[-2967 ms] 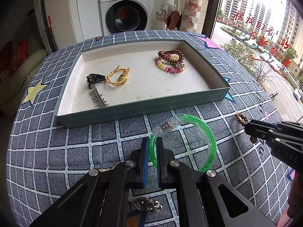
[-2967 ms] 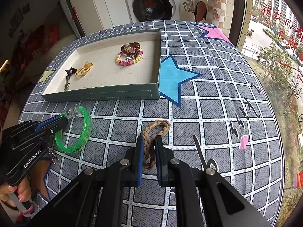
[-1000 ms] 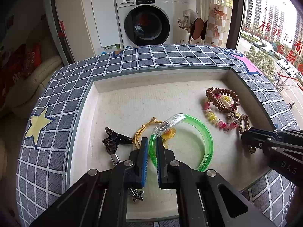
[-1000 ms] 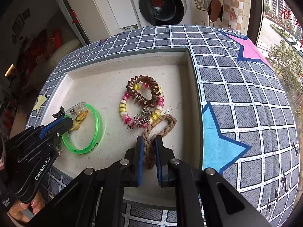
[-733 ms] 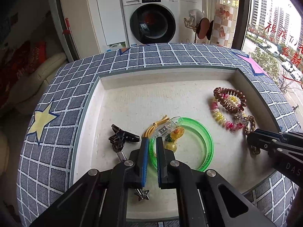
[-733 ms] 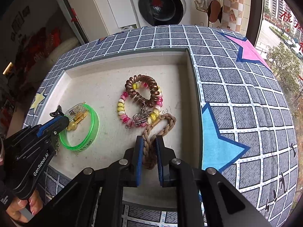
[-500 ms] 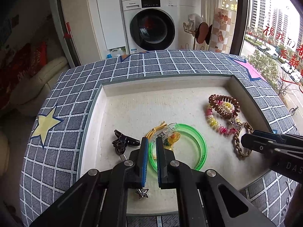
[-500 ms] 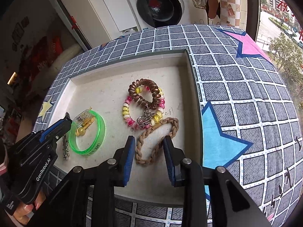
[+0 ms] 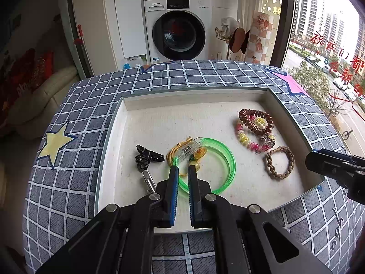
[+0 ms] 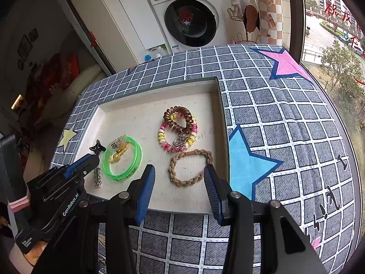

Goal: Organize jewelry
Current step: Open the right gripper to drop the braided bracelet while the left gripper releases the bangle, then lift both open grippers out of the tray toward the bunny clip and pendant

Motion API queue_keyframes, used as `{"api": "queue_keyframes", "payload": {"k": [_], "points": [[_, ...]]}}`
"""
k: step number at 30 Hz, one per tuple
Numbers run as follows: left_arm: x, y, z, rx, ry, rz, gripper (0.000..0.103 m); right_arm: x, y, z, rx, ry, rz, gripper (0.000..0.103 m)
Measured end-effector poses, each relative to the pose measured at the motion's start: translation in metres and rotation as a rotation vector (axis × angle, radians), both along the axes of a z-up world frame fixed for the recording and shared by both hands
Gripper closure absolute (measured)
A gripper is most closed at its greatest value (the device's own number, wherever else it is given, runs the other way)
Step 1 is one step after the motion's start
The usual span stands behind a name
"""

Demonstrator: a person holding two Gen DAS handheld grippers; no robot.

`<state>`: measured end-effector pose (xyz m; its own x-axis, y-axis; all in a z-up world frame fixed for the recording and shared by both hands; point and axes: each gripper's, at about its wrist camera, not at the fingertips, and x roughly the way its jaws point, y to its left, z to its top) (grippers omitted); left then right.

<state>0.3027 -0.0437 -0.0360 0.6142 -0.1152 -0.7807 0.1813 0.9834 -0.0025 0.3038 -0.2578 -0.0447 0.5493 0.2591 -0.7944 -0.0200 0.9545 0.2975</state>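
A shallow tray (image 9: pixel 289 118) (image 10: pixel 222 105) lies on the checked cloth. In it lie a green bangle (image 9: pixel 224 159) (image 10: pixel 136 157), a braided tan bracelet (image 9: pixel 279 162) (image 10: pixel 190 167), a brown coil band (image 9: pixel 255 117) (image 10: pixel 179 118) over a pink and yellow bead bracelet (image 9: pixel 243 138) (image 10: pixel 163 141), a yellow cord charm (image 9: pixel 174 151) and a black clip (image 9: pixel 147 156). My left gripper (image 9: pixel 181 171) (image 10: pixel 91 158) is narrowly closed around the bangle's near rim. My right gripper (image 10: pixel 179 171) (image 9: pixel 319 159) is open wide, above and just short of the tan bracelet.
A silver spiked pin (image 10: pixel 98 175) lies by the black clip at the tray's left. The table's cloth has a blue star (image 10: pixel 248 162) right of the tray and a pink star (image 10: pixel 285 64) at the far corner. A washing machine (image 9: pixel 178 27) stands beyond the table.
Both grippers carried their pieces from the cloth into the tray. The right gripper opened and let go of the tan bracelet, which now lies flat. Both grippers have drawn back a little.
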Motion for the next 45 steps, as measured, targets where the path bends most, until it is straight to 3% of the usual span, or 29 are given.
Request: {"api": "queue_keyframes", "payload": {"k": [4,12,17,30,32,34,35,36,45], "points": [[-0.013,0.008,0.003,-0.027,0.010,0.004,0.083,-0.013,-0.003,0.002,0.002,0.004,-0.007,0.044],[-0.038,0.013,0.003,-0.032,0.023,-0.006,0.083,-0.047,-0.003,0.000,0.011,0.020,-0.009,0.044],[-0.047,0.010,0.004,-0.040,0.025,-0.020,0.083,-0.065,-0.006,-0.004,0.010,0.036,-0.016,0.035],[-0.073,0.009,0.000,-0.054,0.048,-0.032,0.082,-0.098,-0.015,-0.013,-0.003,0.065,-0.041,0.030],[-0.076,0.009,0.000,-0.060,0.051,-0.035,0.082,-0.103,-0.017,-0.014,-0.010,0.066,-0.050,0.020],[-0.079,0.010,0.000,-0.063,0.051,-0.037,0.082,-0.107,-0.019,-0.015,-0.009,0.065,-0.057,0.020],[-0.080,0.010,0.001,-0.066,0.053,-0.038,0.050,-0.110,-0.021,-0.015,-0.009,0.066,-0.063,0.020],[-0.081,0.011,0.001,-0.068,0.058,-0.035,0.000,-0.111,-0.022,-0.015,-0.007,0.067,-0.068,0.020],[-0.085,0.005,-0.012,-0.040,0.007,-0.027,0.000,-0.126,-0.023,-0.014,0.012,0.041,-0.065,0.016]]}}
